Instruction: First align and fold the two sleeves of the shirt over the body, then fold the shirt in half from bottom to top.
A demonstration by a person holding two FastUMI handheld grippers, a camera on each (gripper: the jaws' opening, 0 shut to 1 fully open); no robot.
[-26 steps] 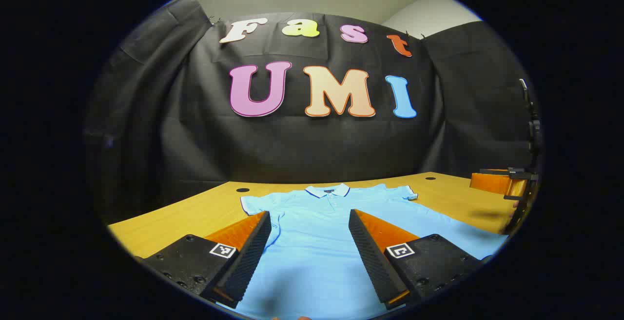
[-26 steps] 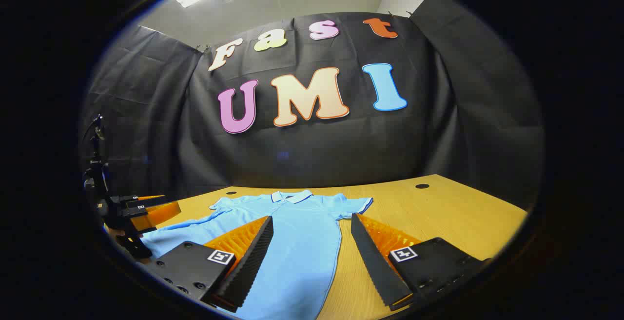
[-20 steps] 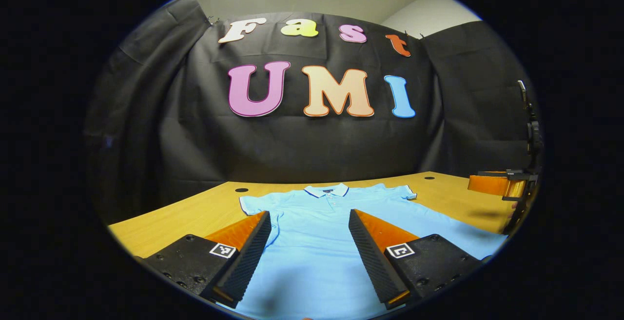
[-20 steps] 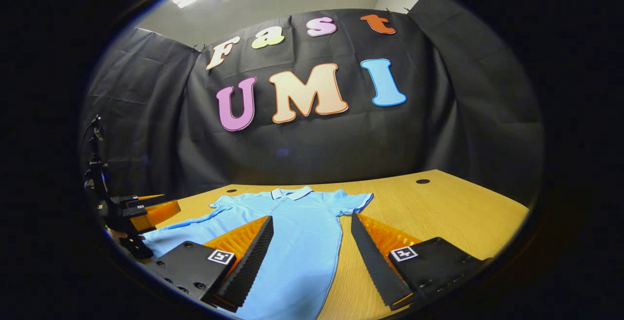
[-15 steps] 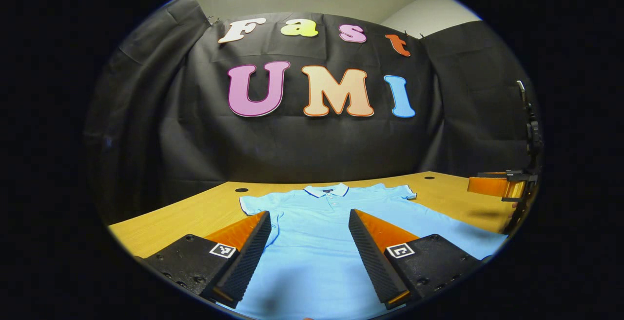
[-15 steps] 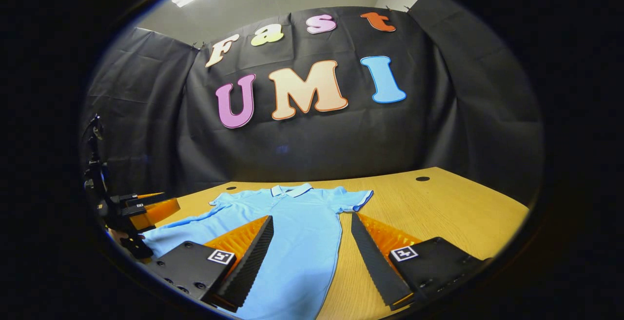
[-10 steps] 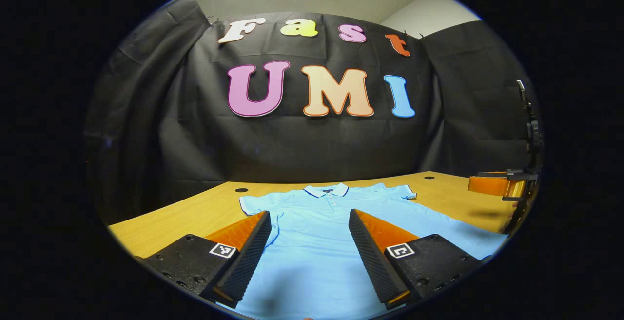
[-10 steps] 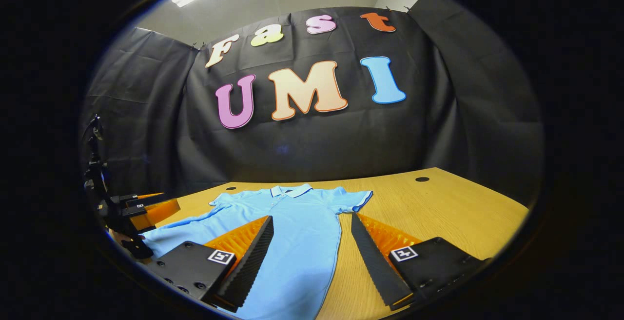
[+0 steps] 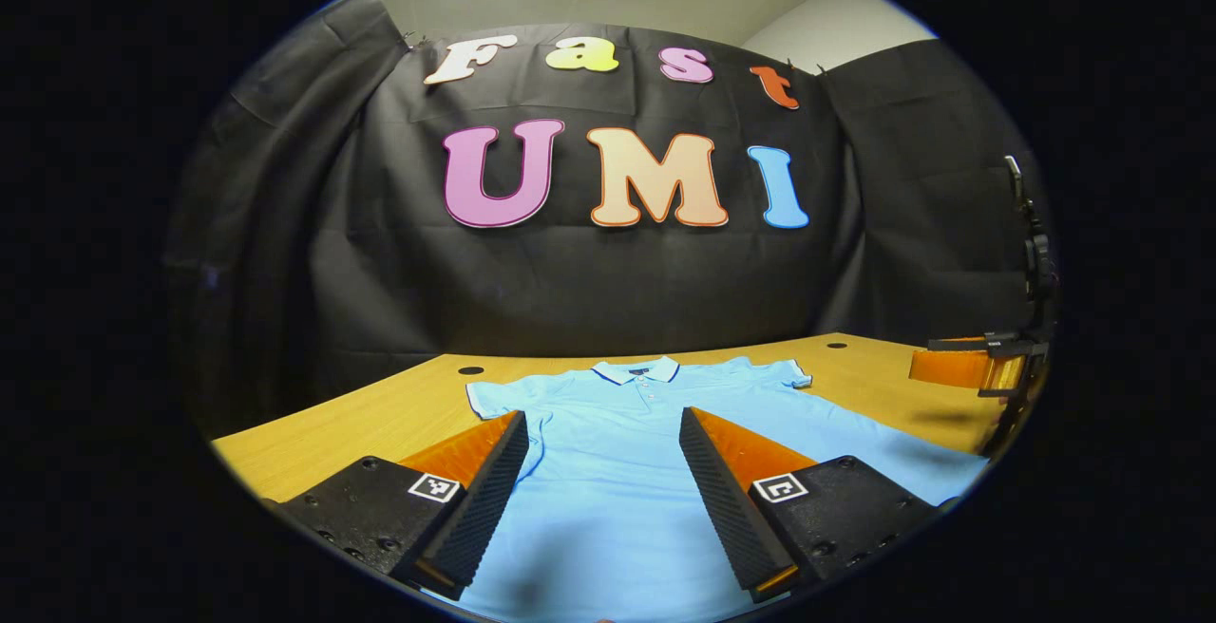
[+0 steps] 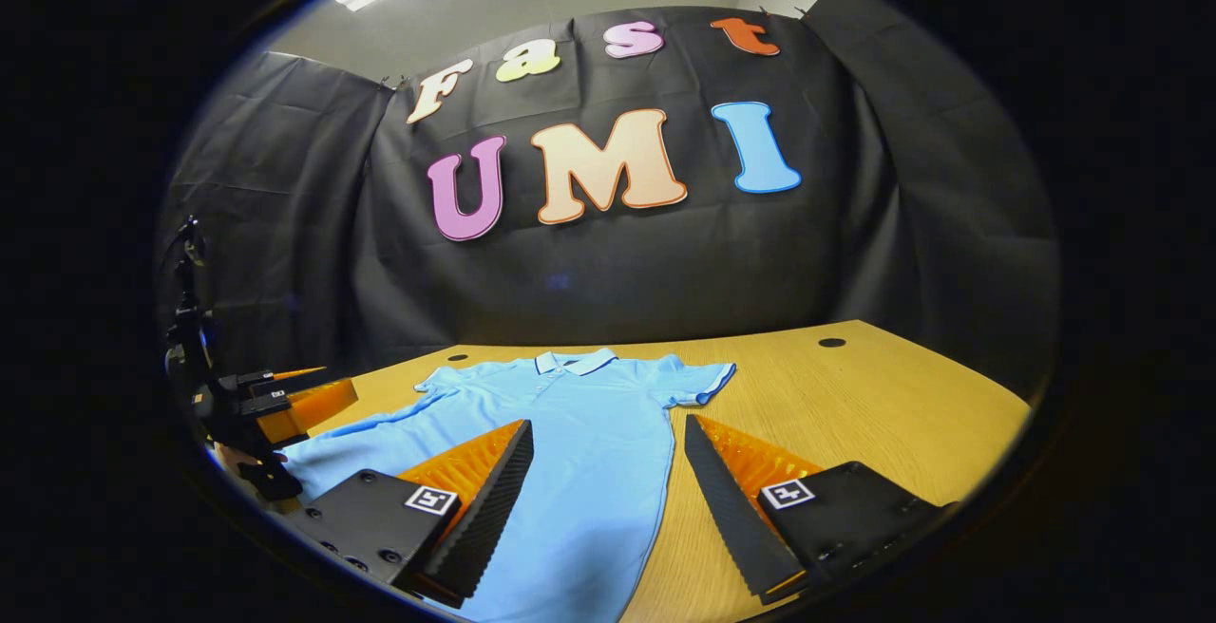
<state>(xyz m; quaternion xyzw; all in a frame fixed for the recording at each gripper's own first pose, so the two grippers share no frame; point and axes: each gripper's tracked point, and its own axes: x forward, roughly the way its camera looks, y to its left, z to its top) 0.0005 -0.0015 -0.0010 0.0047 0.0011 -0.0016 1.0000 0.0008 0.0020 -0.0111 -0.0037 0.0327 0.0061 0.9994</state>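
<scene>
Little has moved since the earlier frames. In the left gripper view the scene matches; the far-off right gripper (image 9: pixel 969 368) at the right edge has shifted slightly. In the right gripper view the camera has tipped down a bit and drifted: the shirt collar sits higher in frame and the right sleeve shows more fully. Judgement: approach phase, no fold started, both sleeves still spread out.

Left gripper view: the left gripper (image 9: pixel 603 500) hovers with fingers spread wide, holding nothing. The light blue short-sleeved polo shirt with dark-trimmed collar (image 9: pixel 617 471) lies flat, collar away, on the yellow-brown wooden table (image 9: pixel 380 414). The shirt body runs between and beyond the fingers; the left sleeve (image 9: pixel 489 398) lies ahead of the left-hand finger. Contact with cloth cannot be told.

Right gripper view: the right gripper (image 10: pixel 608 509) is also wide apart, empty. The shirt's right side seam runs through the gap between the fingers; the right sleeve (image 10: pixel 703 381) lies ahead, just past the right-hand finger. The left gripper (image 10: pixel 275 405) sits at the far left over the hem corner, its fingers too small to judge here.
</scene>
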